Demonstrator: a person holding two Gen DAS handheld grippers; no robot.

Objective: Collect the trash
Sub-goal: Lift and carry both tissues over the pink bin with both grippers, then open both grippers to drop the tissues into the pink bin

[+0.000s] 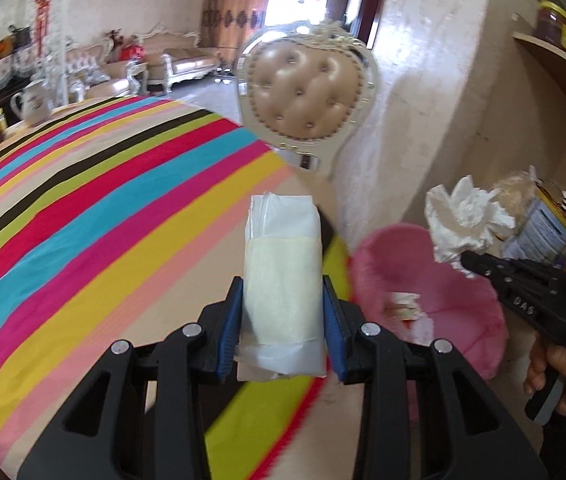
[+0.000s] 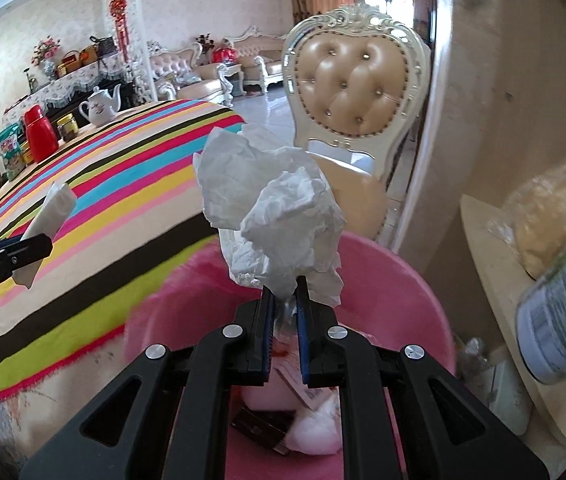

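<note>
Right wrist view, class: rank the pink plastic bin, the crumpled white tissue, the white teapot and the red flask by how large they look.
1. Pink plastic bin
2. Crumpled white tissue, inflated by nearness to the camera
3./4. White teapot and red flask: look alike, both far off; unranked.

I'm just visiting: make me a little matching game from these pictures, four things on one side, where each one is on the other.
Things:
1. crumpled tissue
2. flat white packet
3. teapot
4. pink bin

Places:
A. far end of the striped table
B. in the left gripper
C. below the right gripper
D. in the right gripper

Pairs: 1-D, 2-B, 3-A, 4-C
</note>
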